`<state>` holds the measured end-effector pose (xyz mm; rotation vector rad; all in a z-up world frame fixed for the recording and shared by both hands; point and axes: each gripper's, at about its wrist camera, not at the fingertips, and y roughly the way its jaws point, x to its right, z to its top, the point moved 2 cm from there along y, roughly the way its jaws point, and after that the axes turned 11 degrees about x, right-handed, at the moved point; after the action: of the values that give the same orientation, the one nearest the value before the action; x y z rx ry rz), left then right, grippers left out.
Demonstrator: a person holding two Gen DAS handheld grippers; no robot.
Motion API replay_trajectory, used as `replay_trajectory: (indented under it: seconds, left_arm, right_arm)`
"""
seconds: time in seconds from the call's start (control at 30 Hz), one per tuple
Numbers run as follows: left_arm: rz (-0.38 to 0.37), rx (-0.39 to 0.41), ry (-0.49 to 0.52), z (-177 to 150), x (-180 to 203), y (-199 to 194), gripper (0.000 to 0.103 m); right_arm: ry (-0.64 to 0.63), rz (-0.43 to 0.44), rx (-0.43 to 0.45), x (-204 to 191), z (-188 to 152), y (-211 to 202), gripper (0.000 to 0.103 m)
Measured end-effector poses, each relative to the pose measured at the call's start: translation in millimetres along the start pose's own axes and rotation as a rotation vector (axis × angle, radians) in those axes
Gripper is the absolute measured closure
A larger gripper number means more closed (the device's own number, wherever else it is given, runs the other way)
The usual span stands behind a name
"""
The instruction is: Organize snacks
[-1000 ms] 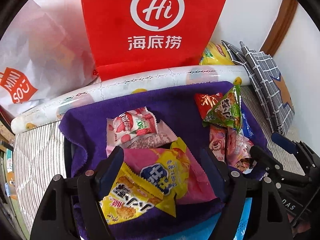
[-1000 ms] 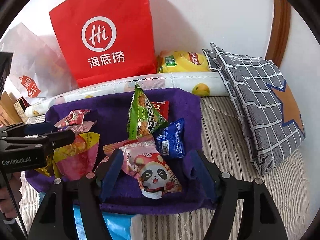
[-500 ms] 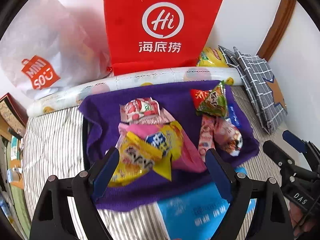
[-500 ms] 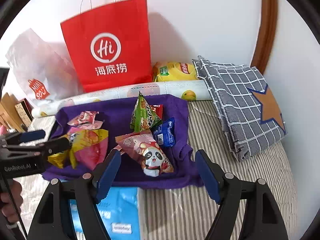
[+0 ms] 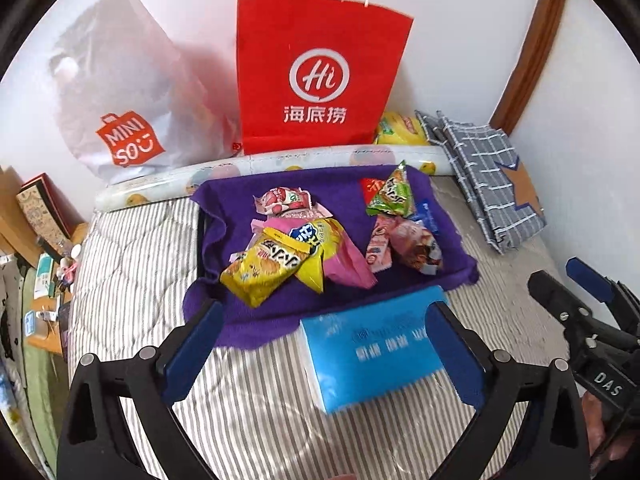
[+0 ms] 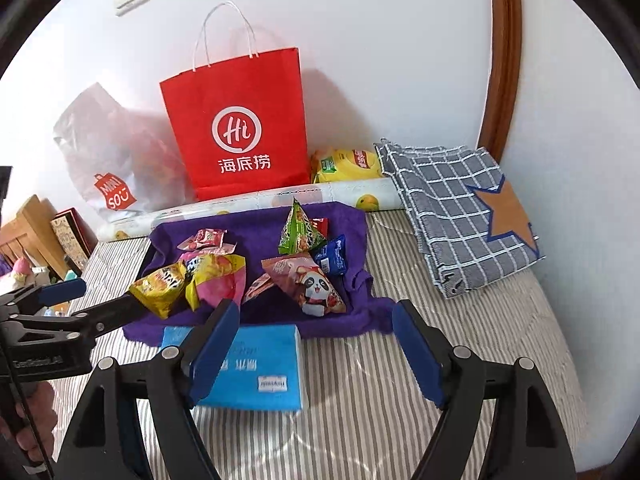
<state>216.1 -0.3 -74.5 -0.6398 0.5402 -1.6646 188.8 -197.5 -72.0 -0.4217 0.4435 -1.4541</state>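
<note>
1. The left gripper (image 5: 322, 352), black-framed with blue pads, hangs above the grey-and-white striped bedcover (image 5: 132, 264); its jaws are opening and grasp nothing, with only the bedcover and a tissue pack showing between the pads.
2. The right gripper (image 6: 316, 344), of the same build, is also opening and empty, its pads well clear of any packet.
3. Just beyond both lies a flat light-blue plastic pack of tissues (image 5: 372, 354), touching the near edge of a purple terry towel (image 5: 236, 196).
4. The snacks lie on that towel in two loose groups. On the left, a yellow crinkled snack packet (image 5: 262, 266) overlaps a pink-and-yellow foil pouch (image 5: 338, 258), with a small red-and-white strawberry-print wrapper (image 5: 282, 199) behind them.
5. On the right, a pink packet printed with a cartoon panda (image 6: 312, 286) lies nearest, a small dark-blue sachet (image 6: 332, 256) beside it, and a green pyramid-shaped packet (image 6: 298, 234) stands upright in front of a red wrapper (image 6: 321, 226).
6. Behind the towel runs a long white roll printed with fruit (image 6: 280, 200).
7. Against the white wall stand a red paper carrier bag with white handles (image 5: 320, 80), a translucent white plastic shopping bag with an orange logo (image 5: 128, 92) to its left, and a yellow crisp bag (image 6: 346, 164) to its right.
8. A folded grey checked cloth with a brown star (image 6: 460, 208) rests at the far right.
</note>
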Motion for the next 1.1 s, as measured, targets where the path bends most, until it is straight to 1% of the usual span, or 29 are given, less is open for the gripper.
replay_trajectory:
  seconds: [0.1, 0.3, 0.33, 0.43, 0.63, 0.9, 1.1]
  left_arm:
    - [0.005, 0.022, -0.003, -5, 3, -20, 0.003]
    - [0.015, 0.089, -0.008, -19, 11, -64, 0.001]
    - [0.017, 0.102, -0.007, -22, 13, -71, 0.001]
    - [0.030, 0.138, -0.003, -30, 19, -92, 0.001]
    - [0.061, 0.191, 0.001, -46, 30, -124, 0.000]
    - [0.089, 0.254, 0.008, -63, 41, -161, 0.000]
    - [0.097, 0.276, 0.015, -71, 47, -175, 0.000]
  right_arm:
    - [0.001, 0.021, -0.001, -2, -4, -17, 0.025]
    - [-0.005, 0.006, 0.036, -6, -14, -57, 0.024]
    - [-0.008, 0.001, 0.042, -7, -16, -64, 0.020]
    - [-0.016, -0.014, 0.084, -9, -23, -87, 0.011]
    - [0.026, -0.008, 0.122, -1, -32, -122, 0.002]
    - [0.005, -0.018, 0.159, 0, -45, -158, 0.000]
    - [-0.002, -0.026, 0.172, 0, -51, -173, 0.000]
